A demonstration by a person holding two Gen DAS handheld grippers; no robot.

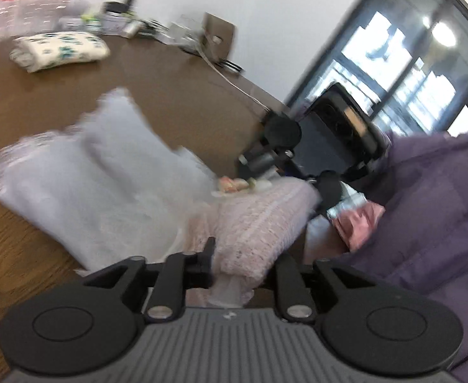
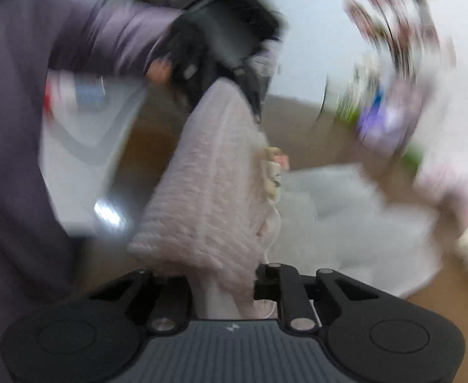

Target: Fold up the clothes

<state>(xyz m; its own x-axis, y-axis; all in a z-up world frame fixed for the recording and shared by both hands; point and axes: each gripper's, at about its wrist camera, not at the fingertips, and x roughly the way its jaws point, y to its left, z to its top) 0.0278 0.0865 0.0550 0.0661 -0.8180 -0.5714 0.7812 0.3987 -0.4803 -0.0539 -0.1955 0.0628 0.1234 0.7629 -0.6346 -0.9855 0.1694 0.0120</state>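
The pale pink knitted garment (image 1: 259, 223) with a white tulle skirt (image 1: 83, 175) hangs between the two grippers, lifted above the brown wood-grain surface (image 1: 176, 95). In the left wrist view the left gripper (image 1: 243, 274) is clamped on a fold of the pink knit, which bunches between its black fingers (image 1: 202, 265) close to the camera. From there the knit runs up to the right gripper (image 1: 297, 178), which shows as a black body at the garment's far end; a small pink and cream decoration (image 1: 234, 186) sits on the cloth just beside it. The tulle skirt spreads left of the knit and rests on the surface.

The right wrist view is heavily blurred. Here the right gripper (image 2: 224, 284) is closed on the pink knit (image 2: 208, 191), which rises from its fingers toward the left gripper (image 2: 234, 73) at the top. A purple sleeve (image 1: 432, 210) fills the right of the left wrist view. Farther back on the surface lies a folded cream cloth with a green print (image 1: 61, 49), well apart from the garment.
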